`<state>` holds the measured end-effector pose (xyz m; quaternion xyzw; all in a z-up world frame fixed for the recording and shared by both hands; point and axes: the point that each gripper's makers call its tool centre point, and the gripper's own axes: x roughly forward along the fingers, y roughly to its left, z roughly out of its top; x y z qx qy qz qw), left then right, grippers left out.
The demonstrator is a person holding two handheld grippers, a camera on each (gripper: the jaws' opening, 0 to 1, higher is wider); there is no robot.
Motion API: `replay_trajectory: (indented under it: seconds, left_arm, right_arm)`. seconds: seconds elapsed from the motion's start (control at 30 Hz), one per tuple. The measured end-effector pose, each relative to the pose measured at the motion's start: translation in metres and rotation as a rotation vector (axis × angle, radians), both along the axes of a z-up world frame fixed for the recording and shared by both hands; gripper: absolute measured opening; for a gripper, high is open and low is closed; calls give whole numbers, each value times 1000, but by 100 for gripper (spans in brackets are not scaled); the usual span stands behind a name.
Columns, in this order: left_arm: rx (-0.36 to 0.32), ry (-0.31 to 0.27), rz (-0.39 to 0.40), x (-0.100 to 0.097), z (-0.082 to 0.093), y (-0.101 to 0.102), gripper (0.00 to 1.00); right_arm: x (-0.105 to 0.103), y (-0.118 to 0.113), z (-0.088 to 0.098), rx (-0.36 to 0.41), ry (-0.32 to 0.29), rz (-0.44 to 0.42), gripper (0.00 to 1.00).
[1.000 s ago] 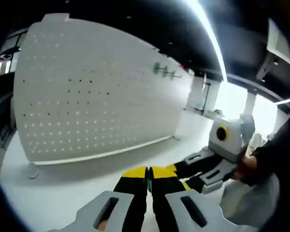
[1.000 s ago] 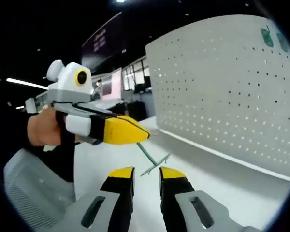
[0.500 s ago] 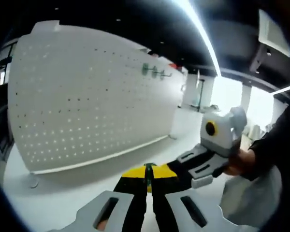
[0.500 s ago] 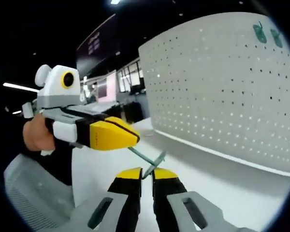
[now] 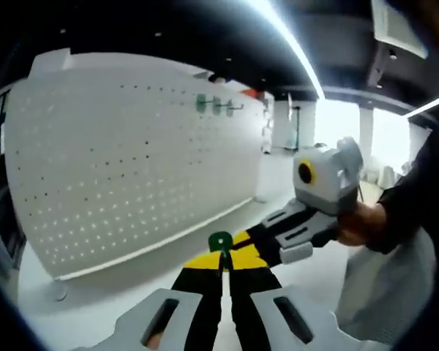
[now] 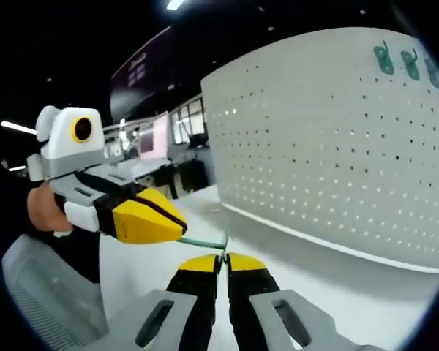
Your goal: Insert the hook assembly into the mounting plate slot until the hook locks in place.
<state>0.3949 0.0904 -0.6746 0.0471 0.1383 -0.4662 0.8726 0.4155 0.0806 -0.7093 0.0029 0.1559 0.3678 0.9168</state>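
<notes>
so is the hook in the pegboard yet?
No, the hook is off the pegboard, pinched between the left gripper and right gripper.

so the hook assembly (image 6: pixel 203 242) is a thin green wire piece, held off the bench, lying roughly level with one end in each claw. its round green end (image 5: pixel 220 240) pokes up above the yellow tips. the mounting plate (image 6: pixel 336 146) is a big white pegboard standing upright, well apart from it

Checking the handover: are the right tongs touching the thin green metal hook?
Touching. In the right gripper view, the right tongs are shut on the end of the thin green metal hook, which the left tongs hold too.
</notes>
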Motion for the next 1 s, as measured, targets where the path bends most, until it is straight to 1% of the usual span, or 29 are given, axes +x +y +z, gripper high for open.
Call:
replay_trajectory:
  seconds: [0.13,0.3,0.5,0.7,0.8,0.83,0.93,1.0]
  left_arm:
    - [8,-12,0,-3,1,-1,2]
    - [-2,-21,4,-3,5,-1,2]
    - [1,-23,-8,-6,5,-4,2]
    - [-2,-36,-25,-9,9,-5,2]
    - [-8,-36,-47,-12,11,-6,2]
    - [-9,-35,-58,-14,11,-7,2]
    - [-9,-45,-133,-23,12,-15,2]
    - [-16,-50,-166,-27,15,-19,2]
  right_arm:
    - [-1,0,2,-5,-6,-2,2]
    - [-1,-2,7,-2,-14,-9,2]
    - [-2,-3,7,-2,-11,-12,2]
    - [-3,-3,10,20,-8,11,2]
    - [-7,-2,10,44,11,48,2]
    - [-6,-4,12,46,4,50,2]
    - [-9,-7,17,57,2,84,1]
    - [-13,-9,19,67,6,112,1]
